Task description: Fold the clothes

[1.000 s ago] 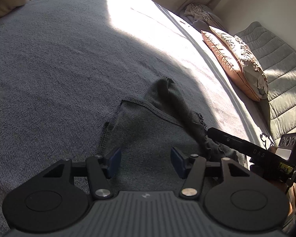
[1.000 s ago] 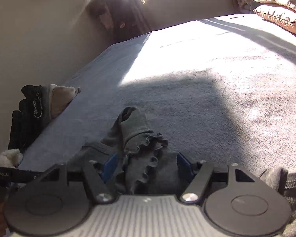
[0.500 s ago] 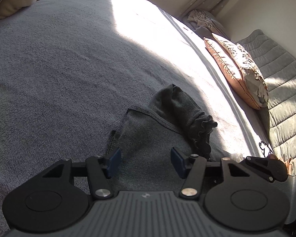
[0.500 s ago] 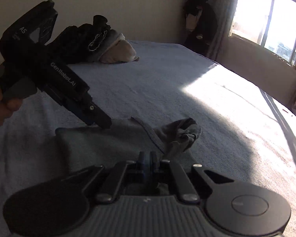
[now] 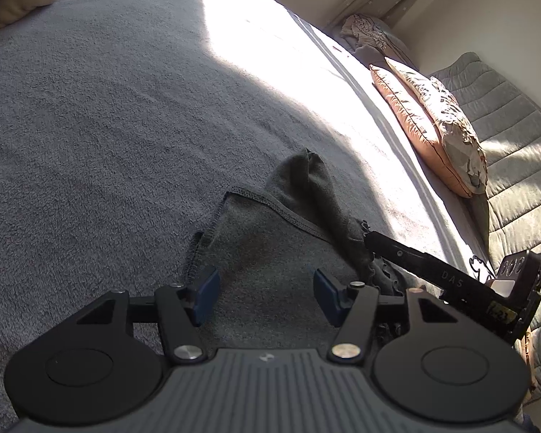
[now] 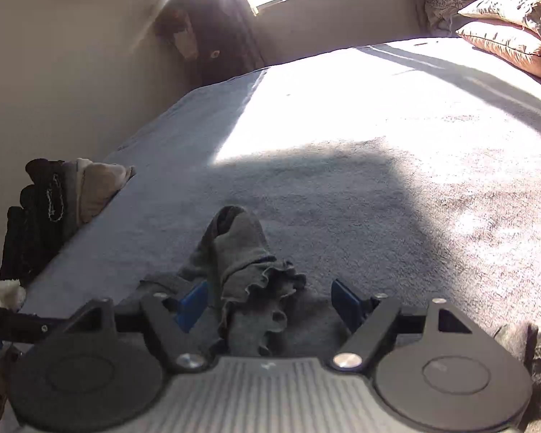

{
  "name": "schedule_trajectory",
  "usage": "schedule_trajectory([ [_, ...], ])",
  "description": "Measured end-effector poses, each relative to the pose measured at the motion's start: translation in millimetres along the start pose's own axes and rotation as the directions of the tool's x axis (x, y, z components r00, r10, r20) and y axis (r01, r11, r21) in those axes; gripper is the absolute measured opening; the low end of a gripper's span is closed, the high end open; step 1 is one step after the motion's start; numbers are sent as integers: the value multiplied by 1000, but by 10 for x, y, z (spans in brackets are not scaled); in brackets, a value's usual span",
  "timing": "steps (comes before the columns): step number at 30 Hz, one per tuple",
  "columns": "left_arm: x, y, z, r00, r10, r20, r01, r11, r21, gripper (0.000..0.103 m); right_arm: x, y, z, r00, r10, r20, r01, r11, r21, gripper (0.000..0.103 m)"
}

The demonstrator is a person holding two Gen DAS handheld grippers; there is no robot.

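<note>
Right wrist view shows the dark grey garment point(image 6: 241, 252) bunched on the grey bedspread point(image 6: 378, 198), its ruffled cuff point(image 6: 270, 288) between the right gripper point(image 6: 267, 303), whose jaws are opening and clear of the cloth. Left wrist view has the left gripper point(image 5: 267, 292) spread over the garment's flat panel, pinching nothing. Pillows point(image 5: 432, 122) lie at two o'clock, a clothes pile point(image 6: 54, 209) at nine.
</note>
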State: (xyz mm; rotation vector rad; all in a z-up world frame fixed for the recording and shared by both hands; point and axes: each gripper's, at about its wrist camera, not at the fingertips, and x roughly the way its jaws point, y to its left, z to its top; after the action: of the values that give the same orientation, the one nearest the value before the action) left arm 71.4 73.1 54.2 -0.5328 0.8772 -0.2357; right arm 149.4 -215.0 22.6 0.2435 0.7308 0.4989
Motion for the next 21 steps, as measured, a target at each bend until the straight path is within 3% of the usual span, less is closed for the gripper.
schedule_trajectory([
  [2,15,-3,-5,1000,0,-6,0,1000,6,61,92,20,-35,1000,-1,-11,1,1000,-2,75],
  [4,30,-2,-9,1000,0,-12,1,1000,10,62,133,147,-61,1000,-21,-6,20,997,-69,62],
  [6,35,18,-3,1000,1,-12,-1,1000,3,62,138,366,-100,998,-67,14,69,976,-208,21],
  [8,26,38,6,1000,2,-8,-2,1000,-5,62,96,579,-152,994,-102,49,112,929,-353,9],
  [10,1,61,19,1000,2,1,-2,1000,-14,62,-15,780,-210,991,-90,95,125,867,-482,9],
  [12,-33,87,38,1000,0,14,0,1000,-28,62,-159,987,-306,989,-58,138,131,778,-614,8],
  [14,-88,117,64,999,-15,36,17,998,-53,62,-280,1200,-457,988,-7,154,122,644,-755,5],
  [16,-133,136,81,998,-32,62,36,997,-70,62,-325,1321,-592,993,16,119,91,548,-832,5],
  [19,-141,108,92,997,-38,72,43,997,-63,63,-293,1360,-765,1000,11,10,3,502,-865,5],
  [21,-112,84,94,997,-44,67,48,997,-67,64,-262,1307,-757,1000,-25,15,26,528,-849,7],
])
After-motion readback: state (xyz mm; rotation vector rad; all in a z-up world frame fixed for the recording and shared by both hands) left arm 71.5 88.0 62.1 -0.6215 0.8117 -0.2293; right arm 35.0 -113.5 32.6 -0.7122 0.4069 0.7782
